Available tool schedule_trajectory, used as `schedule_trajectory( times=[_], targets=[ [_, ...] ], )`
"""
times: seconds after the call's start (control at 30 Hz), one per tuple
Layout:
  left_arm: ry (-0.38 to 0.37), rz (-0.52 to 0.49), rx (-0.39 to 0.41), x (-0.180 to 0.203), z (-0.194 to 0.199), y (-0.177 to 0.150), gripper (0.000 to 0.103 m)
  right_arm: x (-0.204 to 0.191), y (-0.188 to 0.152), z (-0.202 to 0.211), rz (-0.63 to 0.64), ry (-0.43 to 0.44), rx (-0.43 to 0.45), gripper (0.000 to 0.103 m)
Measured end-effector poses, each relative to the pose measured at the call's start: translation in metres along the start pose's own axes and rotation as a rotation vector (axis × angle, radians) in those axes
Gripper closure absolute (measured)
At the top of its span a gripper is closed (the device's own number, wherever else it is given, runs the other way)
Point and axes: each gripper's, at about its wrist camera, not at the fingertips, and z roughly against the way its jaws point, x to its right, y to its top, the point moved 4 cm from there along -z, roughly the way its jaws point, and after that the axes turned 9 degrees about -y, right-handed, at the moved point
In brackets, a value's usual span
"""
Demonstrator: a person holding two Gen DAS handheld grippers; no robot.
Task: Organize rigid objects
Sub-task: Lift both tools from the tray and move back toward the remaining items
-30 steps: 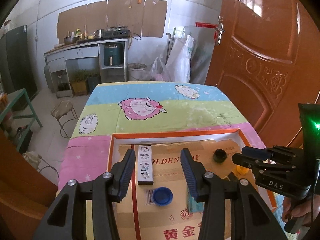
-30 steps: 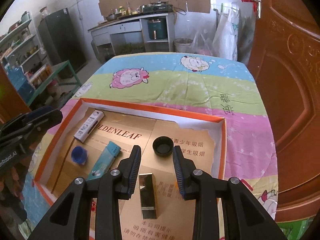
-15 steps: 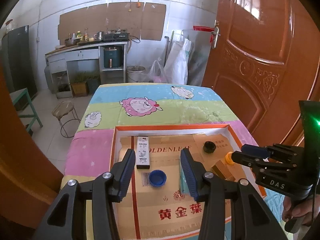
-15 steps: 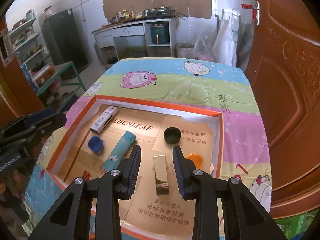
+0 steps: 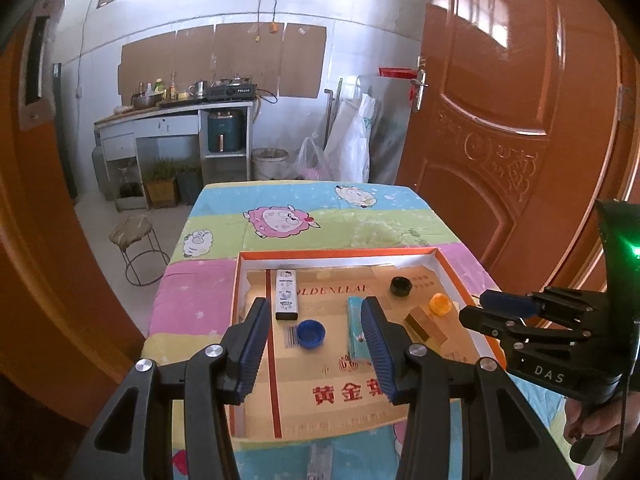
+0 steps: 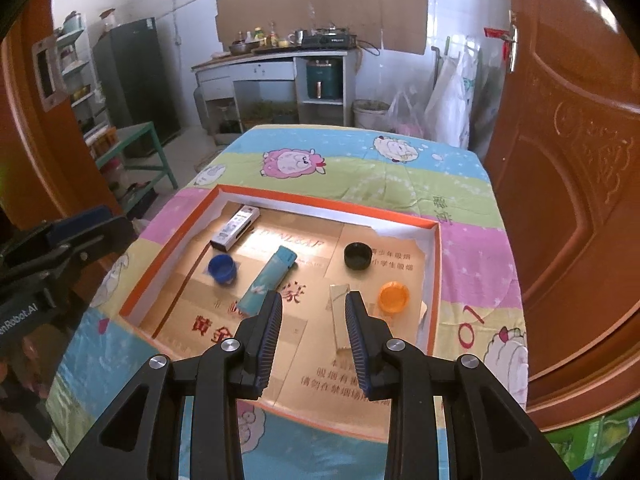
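A shallow tray with an orange rim (image 5: 340, 254) (image 6: 320, 200), lined with gold cardboard, lies on the table. In it are a white cartoon-print box (image 5: 287, 294) (image 6: 236, 227), a blue cap (image 5: 310, 334) (image 6: 222, 269), a teal box (image 5: 356, 328) (image 6: 268, 280), a black cap (image 5: 401, 286) (image 6: 358, 255), an orange cap (image 5: 439, 304) (image 6: 394, 297) and a gold box (image 5: 426, 326) (image 6: 339, 316). My left gripper (image 5: 315, 312) hovers open and empty above the tray's near left part. My right gripper (image 6: 314, 304) hangs above the near right part, its jaws apart with nothing between them.
The table wears a striped cloth with cartoon sheep (image 5: 280, 220). A brown wooden door (image 5: 500, 140) stands close on the right. A stool (image 5: 134, 236) is left of the table, a green bench (image 6: 148, 140) beyond it. A kitchen counter (image 6: 272, 64) lines the back wall.
Both grippers have drawn back and upward from the tray, so the whole tray and more of the room show. The objects in the tray have not moved.
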Motion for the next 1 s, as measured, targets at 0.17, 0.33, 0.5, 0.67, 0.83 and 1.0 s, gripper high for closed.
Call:
schedule_trajectory(
  times=[0.17,0.33,0.5,0.67,0.83,1.0],
  targets=[
    [0.018,-0.032,0.015,0.005,0.015,-0.008,0.056,-0.007,-0.01,0.009,0.006,-0.012,0.007,0.07],
    [0.03,-0.022,0.038,0.007,0.029,-0.019,0.056,-0.013,-0.02,0.02,0.002,-0.037,0.021,0.069],
    [0.016,-0.009,0.027,0.012,0.04,-0.035,0.056,-0.016,-0.033,0.034,0.001,-0.083,0.029,0.069],
    [0.004,-0.012,0.035,0.018,0.057,-0.051,0.056,-0.02,-0.052,0.052,-0.02,-0.091,0.034,0.069],
    [0.008,0.002,0.049,0.022,0.075,-0.065,0.056,-0.024,-0.069,0.071,-0.03,-0.117,0.049,0.07],
    [0.026,-0.007,0.059,0.028,0.092,-0.082,0.056,-0.031,-0.087,0.088,-0.037,-0.131,0.071,0.069]
  ],
)
